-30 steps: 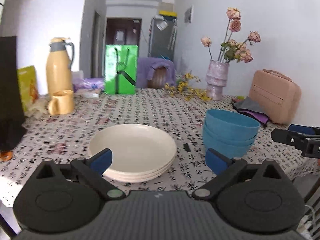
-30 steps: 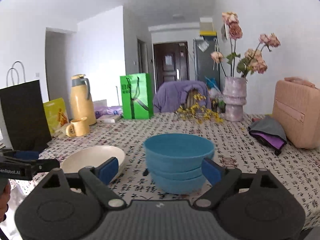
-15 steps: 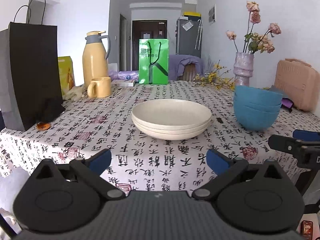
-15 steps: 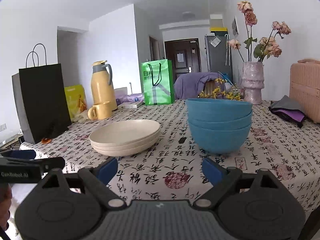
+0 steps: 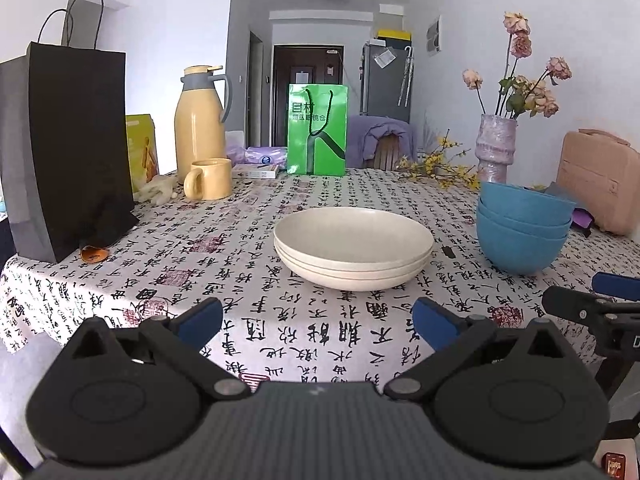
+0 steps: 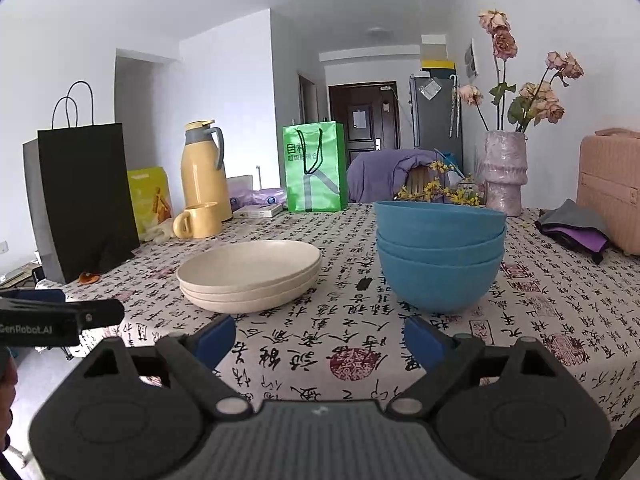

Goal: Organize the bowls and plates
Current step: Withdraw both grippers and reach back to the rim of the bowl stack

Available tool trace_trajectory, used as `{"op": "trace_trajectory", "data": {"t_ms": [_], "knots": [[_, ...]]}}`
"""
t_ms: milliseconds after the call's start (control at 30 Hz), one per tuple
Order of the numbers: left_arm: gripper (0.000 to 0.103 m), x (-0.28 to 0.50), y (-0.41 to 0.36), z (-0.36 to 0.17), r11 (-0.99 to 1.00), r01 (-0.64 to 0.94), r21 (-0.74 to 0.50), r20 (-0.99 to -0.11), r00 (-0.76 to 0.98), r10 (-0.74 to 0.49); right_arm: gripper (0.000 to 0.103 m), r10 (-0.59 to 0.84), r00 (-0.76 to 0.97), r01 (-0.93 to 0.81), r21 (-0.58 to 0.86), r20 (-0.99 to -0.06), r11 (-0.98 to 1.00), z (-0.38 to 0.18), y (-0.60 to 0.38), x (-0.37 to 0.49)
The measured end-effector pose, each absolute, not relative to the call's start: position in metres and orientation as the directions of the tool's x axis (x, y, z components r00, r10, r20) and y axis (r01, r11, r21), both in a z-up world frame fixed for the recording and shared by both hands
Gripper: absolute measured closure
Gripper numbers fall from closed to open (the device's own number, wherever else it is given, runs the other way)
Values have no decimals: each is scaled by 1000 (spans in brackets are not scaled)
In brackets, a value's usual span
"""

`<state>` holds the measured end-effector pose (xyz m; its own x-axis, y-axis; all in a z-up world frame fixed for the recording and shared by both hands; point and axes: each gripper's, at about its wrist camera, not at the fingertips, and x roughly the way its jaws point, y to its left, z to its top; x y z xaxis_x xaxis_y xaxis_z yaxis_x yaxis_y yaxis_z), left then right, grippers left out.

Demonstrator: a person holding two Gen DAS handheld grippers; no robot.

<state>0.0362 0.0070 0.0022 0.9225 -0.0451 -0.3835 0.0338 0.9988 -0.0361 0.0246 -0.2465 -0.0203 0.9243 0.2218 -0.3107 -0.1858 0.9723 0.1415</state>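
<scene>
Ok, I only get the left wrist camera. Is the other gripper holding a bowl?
Observer: No. The right gripper is open, with nothing between its fingers.
Kid: What's in front of it?
Observer: The blue bowls stand ahead, towards its right finger, and the cream plates towards its left one.
Kid: Can it see my gripper?
Observer: Yes. The left gripper pokes in at that view's left edge, with GenRobot lettering on its side.
</scene>
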Motion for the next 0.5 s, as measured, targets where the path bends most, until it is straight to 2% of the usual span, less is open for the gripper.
{"op": "trace_trajectory", "data": {"t_ms": [267, 500], "knots": [[0, 44, 0, 8, 997, 59, -40, -379, 923, -70, 12, 203, 929, -165, 146, -308, 976, -16, -256, 31], [0, 76, -20, 19, 993, 107, -50, -391, 913, -118, 12, 125, 941, -74, 169, -313, 983, -9, -286, 53]]}}
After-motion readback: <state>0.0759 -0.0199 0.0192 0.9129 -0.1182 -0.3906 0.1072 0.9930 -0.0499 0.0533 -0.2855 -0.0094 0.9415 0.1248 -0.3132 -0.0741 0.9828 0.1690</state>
